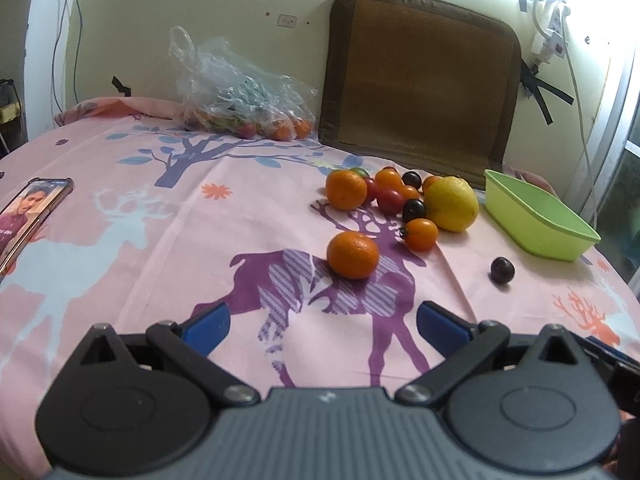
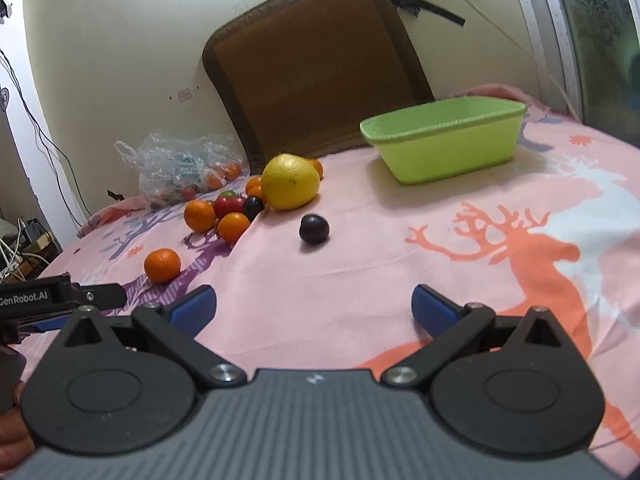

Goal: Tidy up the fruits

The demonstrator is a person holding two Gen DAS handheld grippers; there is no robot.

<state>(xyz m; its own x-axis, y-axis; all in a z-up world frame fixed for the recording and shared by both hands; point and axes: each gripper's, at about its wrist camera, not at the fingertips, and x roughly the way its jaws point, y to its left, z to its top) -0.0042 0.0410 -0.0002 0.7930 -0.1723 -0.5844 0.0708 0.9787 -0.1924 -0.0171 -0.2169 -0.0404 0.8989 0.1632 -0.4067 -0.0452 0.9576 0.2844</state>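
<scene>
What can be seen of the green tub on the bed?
The green tub is a light-green rectangular container, plastic by its look, with a rolled rim and walls tapering downward. It stands upright and open on the pink deer-print sheet, near the brown cushion. What shows of its inside looks empty. No fruit touches it; the lemon lies apart.

A phone (image 1: 30,216) lies at the bedsheet's (image 1: 140,240) left edge. A brown mat (image 1: 424,80), maybe woven, leans at the back edge.

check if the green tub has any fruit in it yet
Empty as far as shown. The green tub shows only bare floor in the left view; the near inside wall is hidden.
</scene>
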